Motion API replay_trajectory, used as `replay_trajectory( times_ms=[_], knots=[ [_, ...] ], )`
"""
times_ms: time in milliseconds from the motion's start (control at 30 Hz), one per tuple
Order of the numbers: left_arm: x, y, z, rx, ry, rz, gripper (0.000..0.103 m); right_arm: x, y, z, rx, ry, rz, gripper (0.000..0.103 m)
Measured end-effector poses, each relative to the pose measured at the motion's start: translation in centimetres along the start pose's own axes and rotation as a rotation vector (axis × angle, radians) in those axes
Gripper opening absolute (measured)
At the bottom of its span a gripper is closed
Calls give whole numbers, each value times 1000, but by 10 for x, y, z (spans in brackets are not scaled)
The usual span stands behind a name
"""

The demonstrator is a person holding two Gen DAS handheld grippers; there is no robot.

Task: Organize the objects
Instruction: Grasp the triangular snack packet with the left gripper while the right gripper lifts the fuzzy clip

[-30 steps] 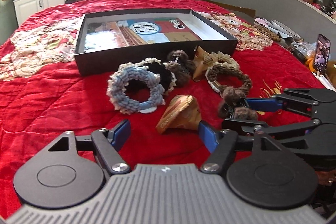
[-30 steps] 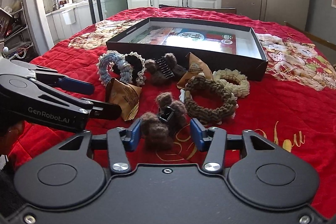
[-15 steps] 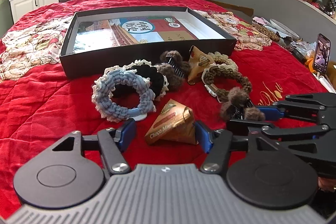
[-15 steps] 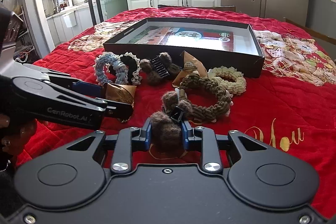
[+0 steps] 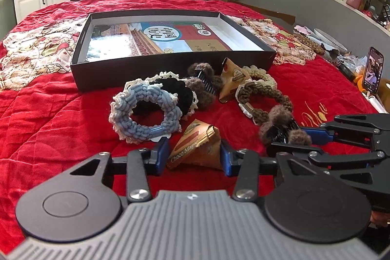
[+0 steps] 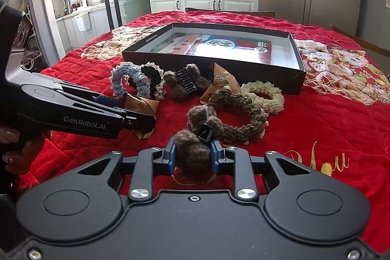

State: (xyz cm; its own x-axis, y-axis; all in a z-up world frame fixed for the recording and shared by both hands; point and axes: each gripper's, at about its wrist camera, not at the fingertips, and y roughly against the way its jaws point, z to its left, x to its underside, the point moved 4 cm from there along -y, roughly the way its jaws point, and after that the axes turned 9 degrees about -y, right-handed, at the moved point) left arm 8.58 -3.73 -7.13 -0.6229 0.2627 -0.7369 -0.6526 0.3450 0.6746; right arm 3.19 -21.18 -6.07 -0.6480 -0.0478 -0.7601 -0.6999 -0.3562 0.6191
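A brown triangular snack packet (image 5: 195, 150) lies on the red cloth between the jaws of my left gripper (image 5: 193, 154). The jaws are closing, and both blue pads touch its sides. In the right wrist view the same left gripper (image 6: 136, 113) comes in from the left around that packet (image 6: 142, 105). My right gripper (image 6: 192, 154) is shut on a brown fuzzy hair claw clip (image 6: 192, 155), which rests low on the cloth. In the left wrist view the right gripper (image 5: 292, 138) holds that clip (image 5: 277, 128) at the right. An open black box (image 5: 170, 72) stands behind.
In front of the box lie a blue scrunchie (image 5: 146, 113), a black scrunchie (image 5: 178, 89), a second fuzzy clip (image 5: 202, 87), a second packet (image 5: 234, 79), a brown braided scrunchie (image 5: 265, 94) and a cream one (image 5: 260, 74). A phone (image 5: 373, 72) stands at the table's right edge.
My left gripper moved forward around the packet and its jaws narrowed onto it. The right gripper's jaws closed on the fuzzy clip and then stayed still.
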Motion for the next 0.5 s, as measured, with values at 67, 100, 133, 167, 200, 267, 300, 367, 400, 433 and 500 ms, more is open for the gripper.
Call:
replay_trajectory(
  times_ms=[67, 100, 133, 167, 200, 267, 300, 367, 400, 433, 500],
  knots=[
    [0, 1, 1, 4, 3, -3, 46, -1, 1, 0, -5, -2, -5, 26],
    [0, 2, 1, 5, 4, -5, 45, -2, 2, 0, -8, -2, -7, 26],
    [0, 3, 1, 8, 4, -6, 45, -2, 3, 1, -11, -2, -11, 26],
    [0, 4, 1, 12, 5, -7, 45, -3, 5, 1, -14, -1, -17, 26],
    [0, 5, 1, 19, 8, -8, 45, -4, 7, 1, -16, -1, -23, 26],
    [0, 8, 1, 30, 10, -9, 45, -7, 10, 0, -21, 0, -35, 26],
    [0, 10, 0, 35, 10, -11, 45, -9, 12, 0, -21, -1, -41, 26],
    [-2, 14, -1, 44, 9, -17, 45, -12, 15, 0, -23, -1, -53, 26],
    [-3, 16, -2, 47, 9, -21, 45, -14, 16, -1, -24, -2, -58, 26],
    [-4, 18, -2, 50, 8, -27, 45, -15, 18, -1, -25, -3, -62, 26],
    [-7, 23, -4, 60, 9, -37, 45, -18, 19, -3, -28, -8, -69, 26]
  ],
)
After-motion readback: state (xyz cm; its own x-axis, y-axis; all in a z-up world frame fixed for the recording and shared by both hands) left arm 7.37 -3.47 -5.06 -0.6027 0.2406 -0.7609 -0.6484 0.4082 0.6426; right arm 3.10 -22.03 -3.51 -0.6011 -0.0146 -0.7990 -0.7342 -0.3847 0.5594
